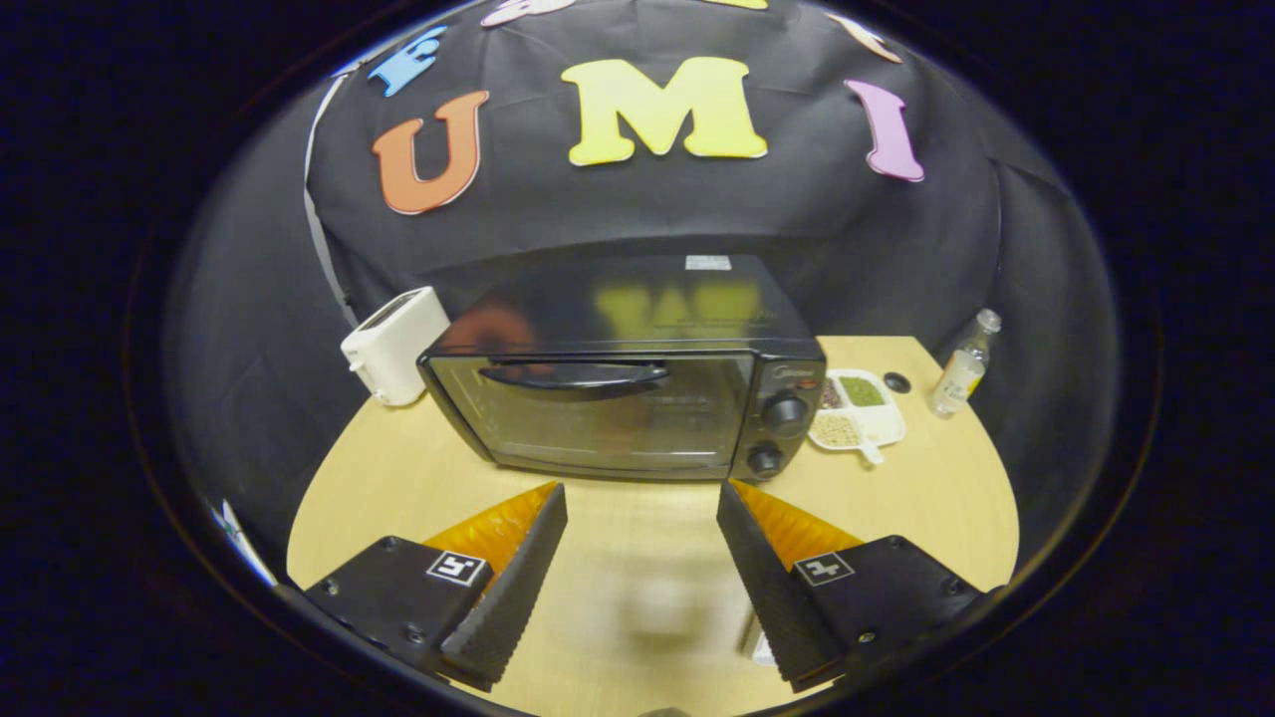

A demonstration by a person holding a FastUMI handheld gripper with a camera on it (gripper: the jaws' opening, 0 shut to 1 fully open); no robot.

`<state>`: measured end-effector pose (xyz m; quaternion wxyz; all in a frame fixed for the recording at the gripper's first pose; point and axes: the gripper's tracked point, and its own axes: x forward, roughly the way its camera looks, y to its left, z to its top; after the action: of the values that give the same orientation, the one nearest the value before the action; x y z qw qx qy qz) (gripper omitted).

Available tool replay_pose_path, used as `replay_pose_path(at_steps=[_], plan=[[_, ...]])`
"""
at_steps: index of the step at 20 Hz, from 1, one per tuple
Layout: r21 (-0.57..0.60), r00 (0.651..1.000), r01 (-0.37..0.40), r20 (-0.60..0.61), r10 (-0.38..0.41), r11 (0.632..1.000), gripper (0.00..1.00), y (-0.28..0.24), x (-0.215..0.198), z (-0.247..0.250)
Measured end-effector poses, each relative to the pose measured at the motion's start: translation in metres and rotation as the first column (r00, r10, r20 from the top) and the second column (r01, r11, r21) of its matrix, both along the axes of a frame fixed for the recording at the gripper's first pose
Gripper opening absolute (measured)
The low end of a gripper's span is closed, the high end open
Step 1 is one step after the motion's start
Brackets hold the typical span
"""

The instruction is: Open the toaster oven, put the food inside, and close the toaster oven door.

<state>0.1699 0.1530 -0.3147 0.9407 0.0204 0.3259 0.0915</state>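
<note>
A black toaster oven stands on the wooden table just beyond my fingers, its glass door closed and its black handle across the top of the door. Two knobs sit on its right panel. My gripper is open, held a little above the table, with nothing between its fingers. A white divided dish of food with green and beige portions lies to the right of the oven. A pale blurred thing lies on the table between my fingers; I cannot tell what it is.
A white toaster stands to the left of the oven near the table's back edge. A clear bottle stands at the far right, with a small dark cap beside the dish.
</note>
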Motion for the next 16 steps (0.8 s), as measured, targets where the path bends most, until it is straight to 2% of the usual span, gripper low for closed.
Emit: replay_pose_path(at_steps=[3,7,13,16], plan=[[-0.015,0.998,0.035,0.054,-0.034,0.999,0.97,-0.030,-0.013,0.033],[-0.008,0.974,0.106,0.205,-0.102,0.994,0.97,-0.082,-0.029,0.119],[0.029,0.876,0.202,0.441,-0.194,0.979,0.97,-0.181,-0.065,0.258],[0.020,0.819,0.236,0.534,-0.210,0.971,0.98,-0.223,-0.089,0.297]])
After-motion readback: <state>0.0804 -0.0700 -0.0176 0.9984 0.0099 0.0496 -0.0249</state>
